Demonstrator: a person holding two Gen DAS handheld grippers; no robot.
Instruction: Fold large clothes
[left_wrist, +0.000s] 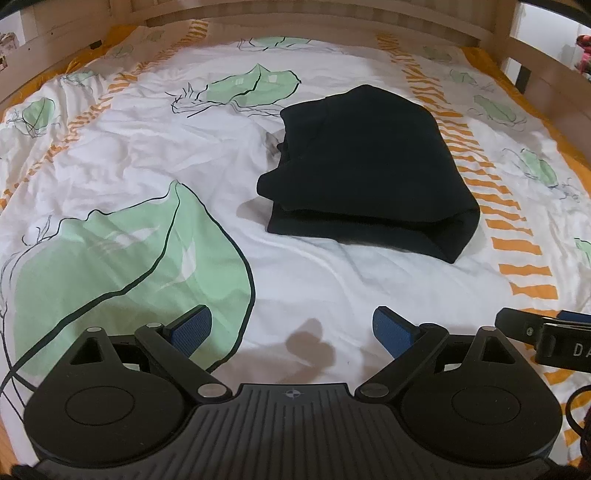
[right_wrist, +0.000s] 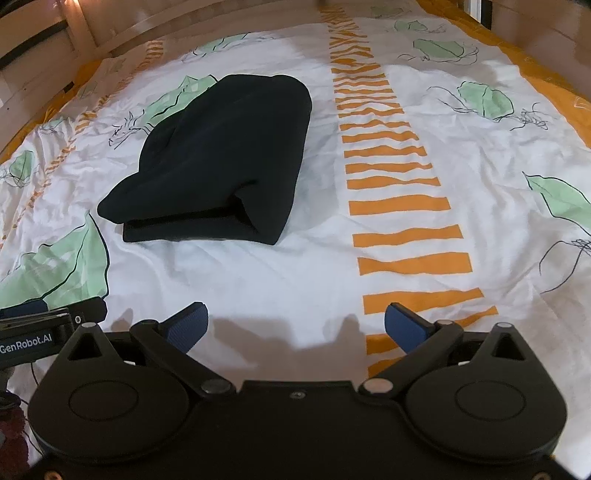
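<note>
I am holding the left claw (left_wrist: 291, 328) and right claw (right_wrist: 295, 326) spread, empty, clear of the folded black garment (left_wrist: 365, 170) on the bed (left_wrist: 325, 273), judging it finished and best left alone.

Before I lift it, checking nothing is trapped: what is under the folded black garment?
The black garment lies directly on the patterned bedsheet; white cloth shows around its edges. Its bottom layers show at the near edge. Whatever lies beneath its middle is covered.

Rumpled white bedsheet (left_wrist: 155, 155) with green leaf prints and orange stripes, inside wooden bed frame (left_wrist: 332, 18)
</note>
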